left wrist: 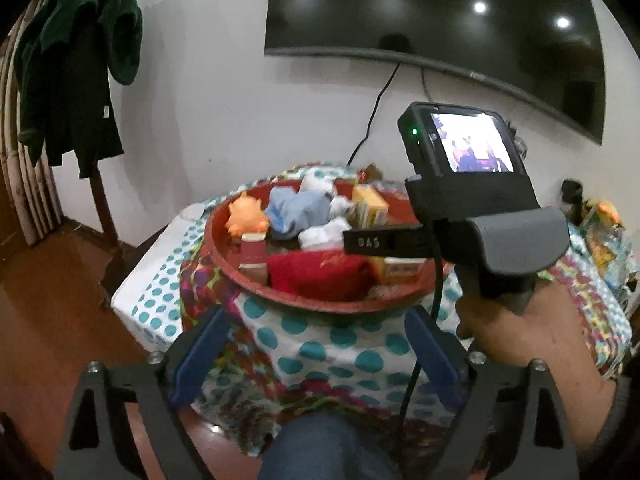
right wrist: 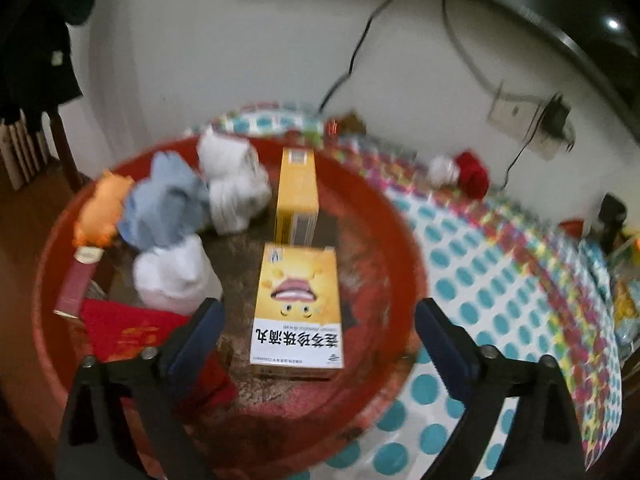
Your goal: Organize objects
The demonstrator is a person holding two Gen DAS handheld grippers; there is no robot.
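A round red tray [right wrist: 48,312] sits on a dotted tablecloth and holds two yellow medicine boxes [right wrist: 298,308] [right wrist: 298,196], white rolled socks [right wrist: 176,276], a blue-grey cloth [right wrist: 168,204], an orange toy [right wrist: 102,212], a dark red box [right wrist: 74,288] and a red cloth [right wrist: 128,328]. My right gripper [right wrist: 316,324] is open and empty, its jaws on either side of the near yellow box and above it. My left gripper [left wrist: 316,336] is open and empty, held in front of the table below the tray [left wrist: 320,304]. The right gripper's body [left wrist: 472,200] shows in the left wrist view.
A TV [left wrist: 440,20] hangs on the white wall with cables below it. A wall socket [right wrist: 520,116] is at the right. Red and white socks [right wrist: 460,172] lie on the tablecloth [right wrist: 480,280] behind the tray. A coat rack with dark clothes [left wrist: 76,60] stands at the left.
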